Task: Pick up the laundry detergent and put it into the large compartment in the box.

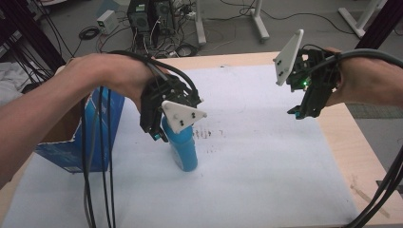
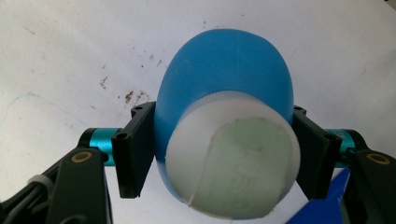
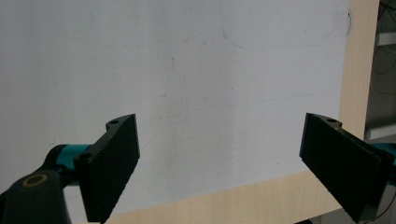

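A blue bottle (image 1: 184, 151) with a white cap stands upright on the white sheet, left of centre. My left gripper (image 1: 159, 135) comes down on it from above. In the left gripper view its two black pads (image 2: 135, 149) press against the blue body (image 2: 229, 70) on both sides just under the white cap (image 2: 238, 168). My right gripper (image 1: 304, 108) hangs above the right side of the table, tilted down. Its jaws stand wide apart in the right gripper view (image 3: 219, 163), with nothing between them.
An open blue cardboard box (image 1: 102, 118) stands at the table's left edge, close to the bottle. A white sheet (image 1: 256, 156) covers most of the wooden table (image 1: 354, 147). Black cables (image 1: 95, 161) hang from the left gripper toward the front edge.
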The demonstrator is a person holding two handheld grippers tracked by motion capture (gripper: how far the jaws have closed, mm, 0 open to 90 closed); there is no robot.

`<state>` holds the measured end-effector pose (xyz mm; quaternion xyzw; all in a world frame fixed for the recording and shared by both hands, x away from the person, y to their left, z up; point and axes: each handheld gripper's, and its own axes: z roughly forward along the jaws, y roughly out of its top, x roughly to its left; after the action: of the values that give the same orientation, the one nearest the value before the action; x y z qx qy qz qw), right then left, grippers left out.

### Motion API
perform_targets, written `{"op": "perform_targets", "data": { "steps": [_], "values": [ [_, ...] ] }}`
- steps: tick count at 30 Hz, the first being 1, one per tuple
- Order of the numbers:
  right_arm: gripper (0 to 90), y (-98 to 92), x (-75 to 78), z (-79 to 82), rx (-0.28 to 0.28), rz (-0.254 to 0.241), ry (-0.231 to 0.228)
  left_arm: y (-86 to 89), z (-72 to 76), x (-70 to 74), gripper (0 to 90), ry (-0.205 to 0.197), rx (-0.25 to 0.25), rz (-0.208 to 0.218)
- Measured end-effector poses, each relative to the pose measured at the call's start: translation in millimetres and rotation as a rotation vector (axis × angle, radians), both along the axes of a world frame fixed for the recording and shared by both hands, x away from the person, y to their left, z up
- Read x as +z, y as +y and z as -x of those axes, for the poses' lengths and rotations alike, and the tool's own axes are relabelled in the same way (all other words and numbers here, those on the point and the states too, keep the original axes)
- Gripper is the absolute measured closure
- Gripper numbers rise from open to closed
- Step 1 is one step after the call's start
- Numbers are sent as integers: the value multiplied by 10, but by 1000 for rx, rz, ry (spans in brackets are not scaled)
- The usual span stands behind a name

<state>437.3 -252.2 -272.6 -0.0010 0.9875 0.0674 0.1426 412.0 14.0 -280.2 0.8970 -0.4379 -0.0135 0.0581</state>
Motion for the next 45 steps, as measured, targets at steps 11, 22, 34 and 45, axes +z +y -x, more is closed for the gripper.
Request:
{"op": "perform_targets", "data": {
  "steps": [11,22,34,45],
  "values": [
    [112,-1,-8,-10,-4,1,-3,12,1,14,367,-8,-8,10],
    [112,17,-21,-27,-3,3,5,10,6,25,377,-20,36,7],
    [112,26,12,18,12,-7,-6,-13,34,289,379,-1,188,21],
    [112,10,61,68,19,-24,-26,-63,33,718,380,3,475,5]
  ]
}}
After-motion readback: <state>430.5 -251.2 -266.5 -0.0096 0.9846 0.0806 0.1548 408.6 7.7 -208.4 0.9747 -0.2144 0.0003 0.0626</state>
